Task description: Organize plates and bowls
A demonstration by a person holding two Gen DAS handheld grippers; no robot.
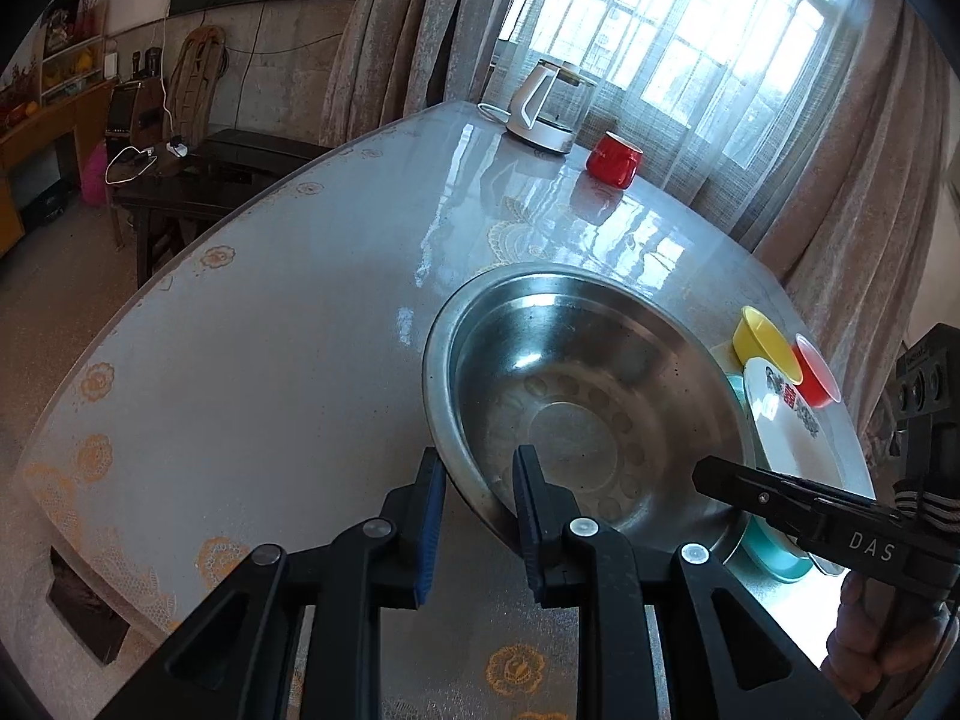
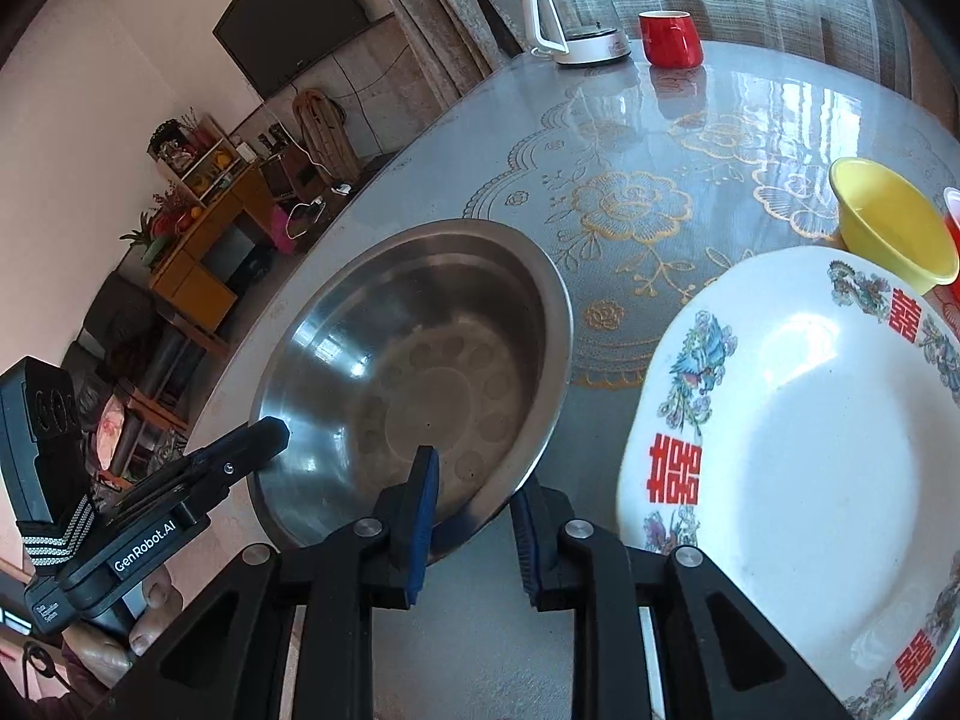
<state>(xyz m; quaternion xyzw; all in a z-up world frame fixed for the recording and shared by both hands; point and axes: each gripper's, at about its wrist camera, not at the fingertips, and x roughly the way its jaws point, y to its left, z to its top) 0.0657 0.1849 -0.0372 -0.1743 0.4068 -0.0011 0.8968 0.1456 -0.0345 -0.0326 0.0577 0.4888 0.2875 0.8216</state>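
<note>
1. Presently, the left gripper (image 1: 480, 510) is seen astride the near-left rim of the steel bowl (image 1: 588, 372), one pad outside the wall and one inside. It is judged to be clamped on that rim.
2. The bowl is held between the two tools above the table (image 1: 270, 330), its round mouth facing up.
3. The right gripper (image 2: 474, 516) is set likewise on the near-right rim and is judged to be clamped too.
4. Just right of the bowl lies the white plate (image 2: 810, 450), nearer the right hand. A teal plate (image 1: 774, 558) shows beneath it.
5. Counted: one steel bowl, one yellow bowl (image 2: 888, 222), one red bowl (image 1: 816, 372) and two plates.
</note>
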